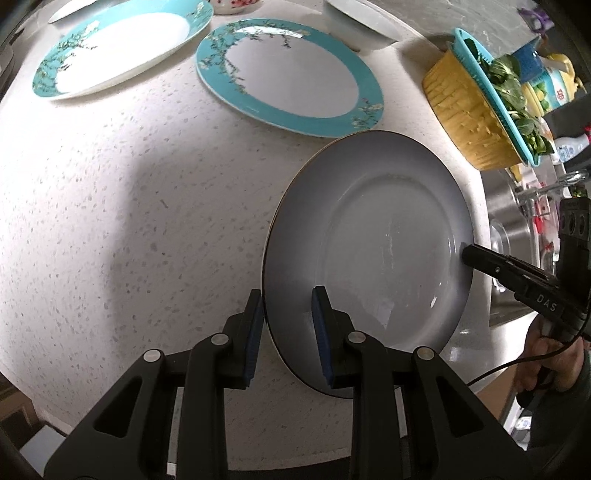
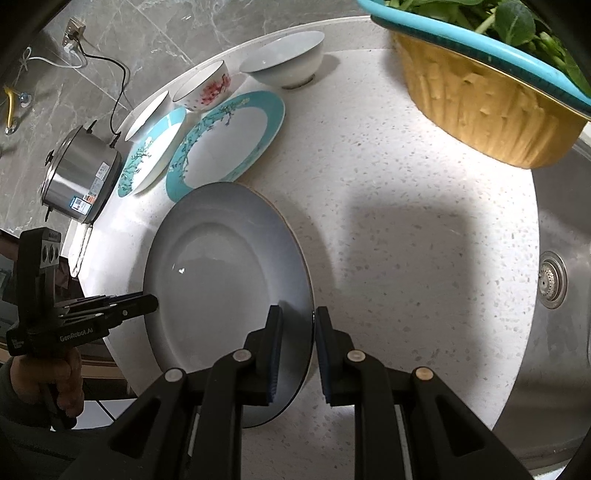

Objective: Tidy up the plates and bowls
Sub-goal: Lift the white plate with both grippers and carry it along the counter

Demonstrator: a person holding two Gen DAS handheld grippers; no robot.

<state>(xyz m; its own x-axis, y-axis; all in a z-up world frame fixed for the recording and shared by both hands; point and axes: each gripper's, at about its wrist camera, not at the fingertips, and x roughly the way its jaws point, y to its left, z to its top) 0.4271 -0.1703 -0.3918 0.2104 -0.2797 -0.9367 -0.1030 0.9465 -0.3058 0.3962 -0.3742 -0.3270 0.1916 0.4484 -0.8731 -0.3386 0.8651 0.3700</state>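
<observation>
Nearest to me is the grey plate [image 1: 369, 236], and I have it by two opposite sides of its rim. My left gripper [image 1: 286, 332] is nearly closed, its blue pads clamped across the rim with one finger above the plate and one below. My right gripper [image 2: 297, 350] is closed down the same way on the opposite rim. The plate faces up, roughly level with a slight tilt, above the speckled countertop [image 1: 129, 221], close to its front edge. Being round, it has no long axis of its own; the line between my two grips runs across the counter from side to side.

Just beyond the grey plate lies a teal-rimmed plate [image 2: 225, 144], flat and face up, its near edge hidden behind the grey plate's far rim in the right wrist view. Beside it lies a second teal-rimmed plate [image 2: 151, 155], also flat. That makes three plates that I can count.

Further back stand the bowls, all upright: a large white bowl [image 2: 284, 62], a flowered bowl [image 2: 203, 88] and a small white dish [image 2: 147, 114] touching the second teal plate's far rim. A steel pot [image 2: 79, 181] sits at the counter's left end. A yellow basin [image 2: 480, 103] with a teal colander of greens [image 2: 524, 22] sits by the steel sink [image 2: 561, 280].
</observation>
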